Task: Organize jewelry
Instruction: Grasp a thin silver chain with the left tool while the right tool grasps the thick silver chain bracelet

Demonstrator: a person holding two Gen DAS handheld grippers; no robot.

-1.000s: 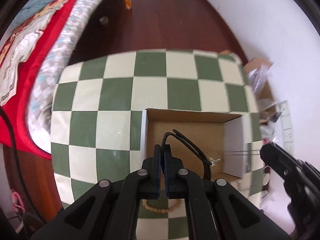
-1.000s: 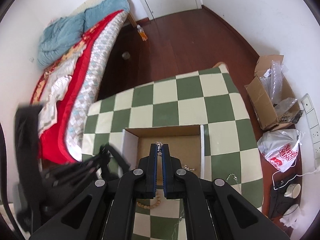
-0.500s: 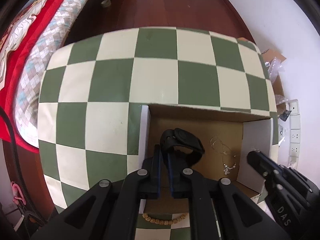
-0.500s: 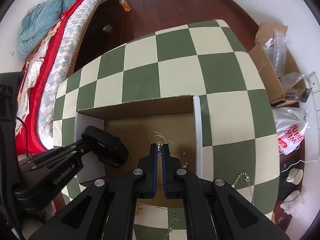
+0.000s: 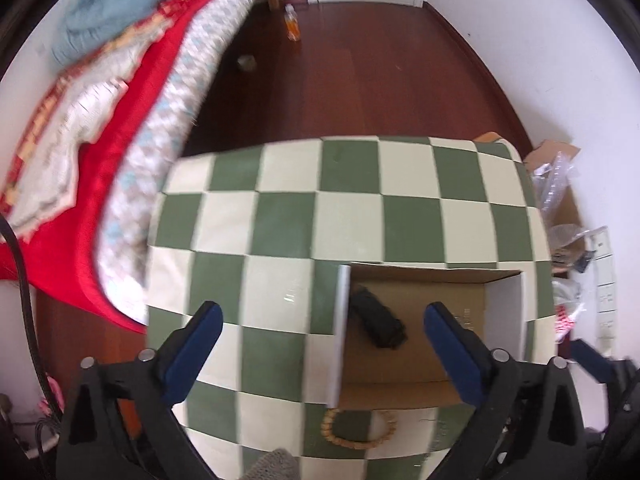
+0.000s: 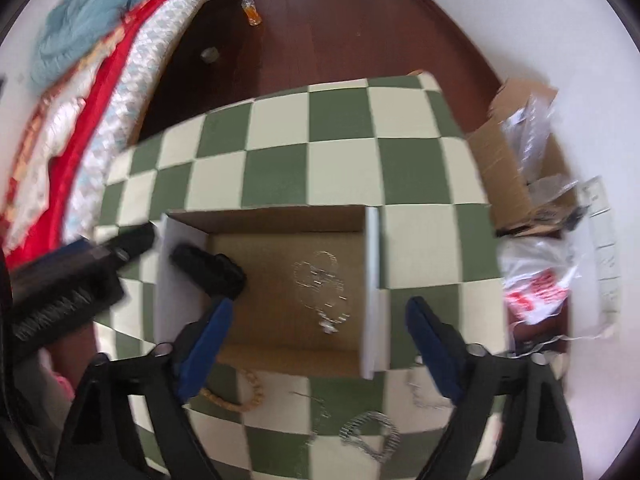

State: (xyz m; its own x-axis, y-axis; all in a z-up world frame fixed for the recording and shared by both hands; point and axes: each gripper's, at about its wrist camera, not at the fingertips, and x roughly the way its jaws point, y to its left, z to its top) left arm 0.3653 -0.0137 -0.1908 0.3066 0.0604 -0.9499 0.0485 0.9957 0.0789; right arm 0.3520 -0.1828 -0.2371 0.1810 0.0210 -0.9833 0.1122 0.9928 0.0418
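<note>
An open cardboard box (image 5: 436,274) (image 6: 370,260) sits on the green-and-cream checked table (image 5: 348,208) (image 6: 276,172). A black watch (image 5: 378,322) (image 6: 210,268) lies at the box's left side. A thin silver necklace (image 6: 322,288) lies loose on the box floor. My left gripper (image 5: 320,328) hangs above the box's left wall, jaws opening wide, nothing between them. My right gripper (image 6: 320,320) is over the box, jaws opening wide above the necklace without touching it. A wooden bead bracelet (image 5: 358,428) (image 6: 236,396) and silver chains (image 6: 372,436) lie on the table in front of the box.
A bed with red and patterned covers (image 5: 100,128) (image 6: 80,92) runs along the table's left. Dark wooden floor holds an orange bottle (image 5: 293,26) (image 6: 252,10). A cardboard carton with plastic wrap (image 6: 520,152) and a white bag (image 6: 536,276) sit at the right by the wall.
Both grippers went from shut to wide open. The watch left the left gripper and the necklace left the right; both now lie in the box. The left gripper rose; the right sank.
</note>
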